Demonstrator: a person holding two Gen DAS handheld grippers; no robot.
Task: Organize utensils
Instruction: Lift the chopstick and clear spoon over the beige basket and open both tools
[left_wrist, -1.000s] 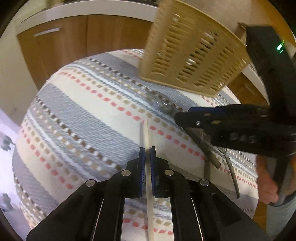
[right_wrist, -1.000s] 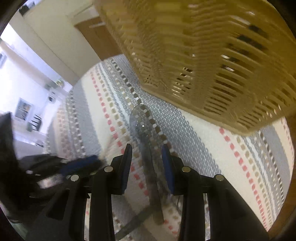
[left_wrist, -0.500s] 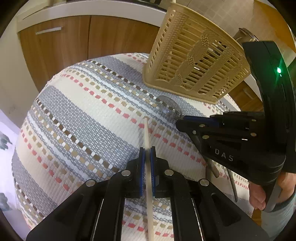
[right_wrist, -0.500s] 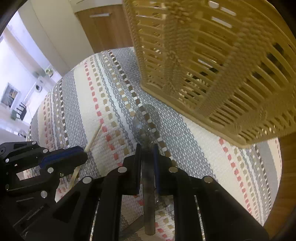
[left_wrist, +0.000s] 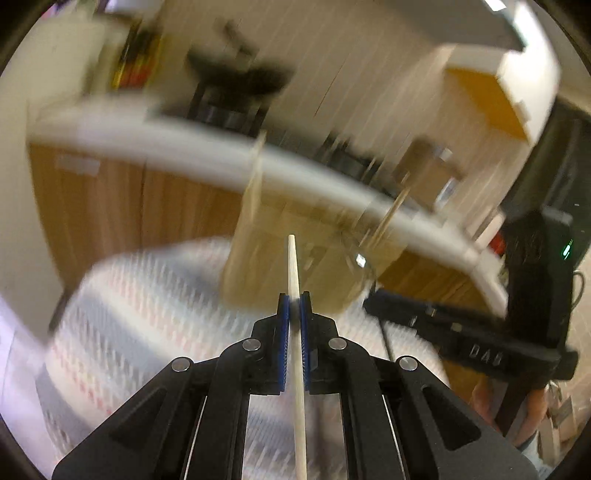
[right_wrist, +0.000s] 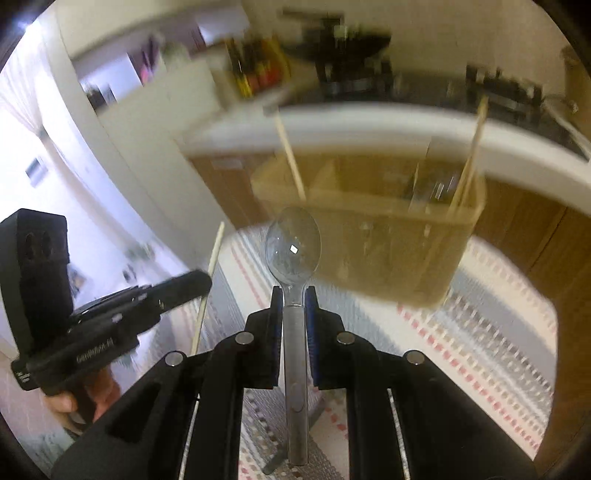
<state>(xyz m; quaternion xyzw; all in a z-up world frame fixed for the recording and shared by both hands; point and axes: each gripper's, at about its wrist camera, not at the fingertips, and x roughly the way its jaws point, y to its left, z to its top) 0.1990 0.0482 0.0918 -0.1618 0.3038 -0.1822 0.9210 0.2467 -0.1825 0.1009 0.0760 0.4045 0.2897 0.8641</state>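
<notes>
Left wrist view: the left claw (left_wrist: 294, 306) is clenched on a chopstick (left_wrist: 295, 332), tip forward toward the basket (left_wrist: 295, 266). The right claw (right_wrist: 293, 306) grips a clear spoon (right_wrist: 293, 251) by its handle, bowl leading, likely for dropping in.

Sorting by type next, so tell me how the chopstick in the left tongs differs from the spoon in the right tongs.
The chopstick is pale wood; the spoon is clear plastic. The chopstick is a thin plain stick tapering to a tip, while the spoon widens into a round bowl ahead of its flat handle. The left tongs pinch nearly closed on the chopstick; the right tongs stay wider around the spoon's neck. Both point toward the beige basket.
</notes>
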